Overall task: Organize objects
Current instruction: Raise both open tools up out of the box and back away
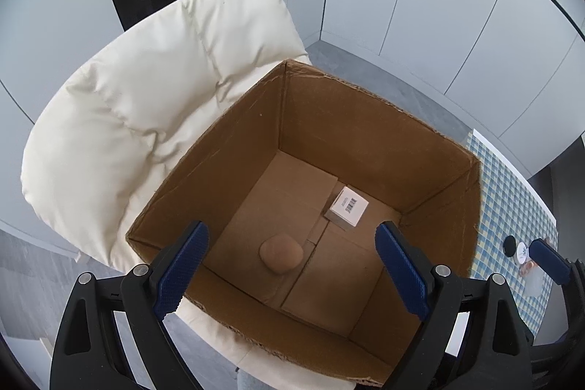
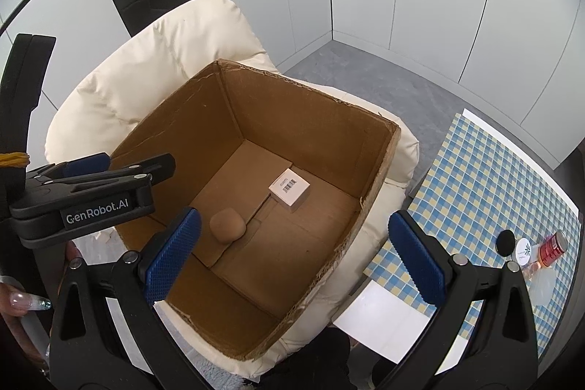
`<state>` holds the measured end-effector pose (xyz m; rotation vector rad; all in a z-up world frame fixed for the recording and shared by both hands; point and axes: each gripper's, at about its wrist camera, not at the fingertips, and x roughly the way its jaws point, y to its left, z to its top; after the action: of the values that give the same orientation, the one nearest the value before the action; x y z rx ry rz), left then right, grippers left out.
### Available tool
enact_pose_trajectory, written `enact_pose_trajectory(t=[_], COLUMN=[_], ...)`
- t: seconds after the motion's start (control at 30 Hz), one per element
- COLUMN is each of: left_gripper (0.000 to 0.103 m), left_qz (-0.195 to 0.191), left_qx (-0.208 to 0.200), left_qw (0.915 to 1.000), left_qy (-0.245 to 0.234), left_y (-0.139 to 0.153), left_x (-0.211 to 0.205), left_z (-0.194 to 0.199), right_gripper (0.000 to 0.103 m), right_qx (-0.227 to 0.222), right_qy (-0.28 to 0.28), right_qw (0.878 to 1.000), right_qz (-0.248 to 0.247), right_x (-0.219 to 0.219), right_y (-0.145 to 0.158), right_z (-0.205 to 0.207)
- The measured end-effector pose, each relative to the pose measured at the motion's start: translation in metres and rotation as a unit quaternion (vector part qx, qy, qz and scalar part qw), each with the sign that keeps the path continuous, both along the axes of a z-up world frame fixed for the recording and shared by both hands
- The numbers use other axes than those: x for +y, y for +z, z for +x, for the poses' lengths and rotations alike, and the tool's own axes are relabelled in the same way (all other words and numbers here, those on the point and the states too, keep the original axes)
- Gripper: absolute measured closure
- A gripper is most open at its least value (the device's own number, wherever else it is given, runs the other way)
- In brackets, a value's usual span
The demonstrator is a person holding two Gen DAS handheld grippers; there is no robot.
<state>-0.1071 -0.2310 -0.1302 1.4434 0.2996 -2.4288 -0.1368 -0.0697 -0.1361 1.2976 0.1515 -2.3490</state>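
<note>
An open cardboard box (image 1: 329, 119) (image 2: 292, 119) sits on a cream padded chair. On its floor lie a brown rounded lump (image 1: 280, 254) (image 2: 226, 224) and a small white carton with a barcode (image 1: 347, 207) (image 2: 289, 187). My left gripper (image 1: 292, 271) hangs over the box's near edge, open and holding nothing; the right wrist view shows it from the side (image 2: 139, 163) at the box's left rim. My right gripper (image 2: 294, 256) is open over the box's near right corner, also holding nothing. One of its blue fingers (image 1: 548, 260) shows at the right in the left wrist view.
The cream chair (image 1: 146, 97) (image 2: 164, 61) surrounds the box. To the right is a table with a blue checked cloth (image 2: 475, 178), with a black round lid (image 2: 505, 241), a white jar (image 2: 523, 251) and a red-capped bottle (image 2: 554, 243) on it. A white sheet (image 2: 380, 320) lies on its near corner.
</note>
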Motion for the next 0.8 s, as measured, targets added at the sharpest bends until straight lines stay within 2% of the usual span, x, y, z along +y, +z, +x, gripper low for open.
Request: enact_pose_trajectory(t=[0.33, 0.8], left_gripper=[0.010, 0.010], left_qz=[0.010, -0.012], left_qx=[0.008, 0.023], left_qw=[0.9998, 0.9994], left_qy=[-0.014, -0.020], left_y=[0.016, 0.043], left_x=[0.020, 0.045], left_z=[0.032, 0.096], right_gripper=[0.000, 0.000], right_qx=[0.009, 0.019], right_qy=[-0.003, 0.003], right_qw=[1.000, 1.000], right_qz=[-0.003, -0.002], right_x=[0.014, 0.039], right_y=[0.022, 0.048], right_z=[0.022, 0.076])
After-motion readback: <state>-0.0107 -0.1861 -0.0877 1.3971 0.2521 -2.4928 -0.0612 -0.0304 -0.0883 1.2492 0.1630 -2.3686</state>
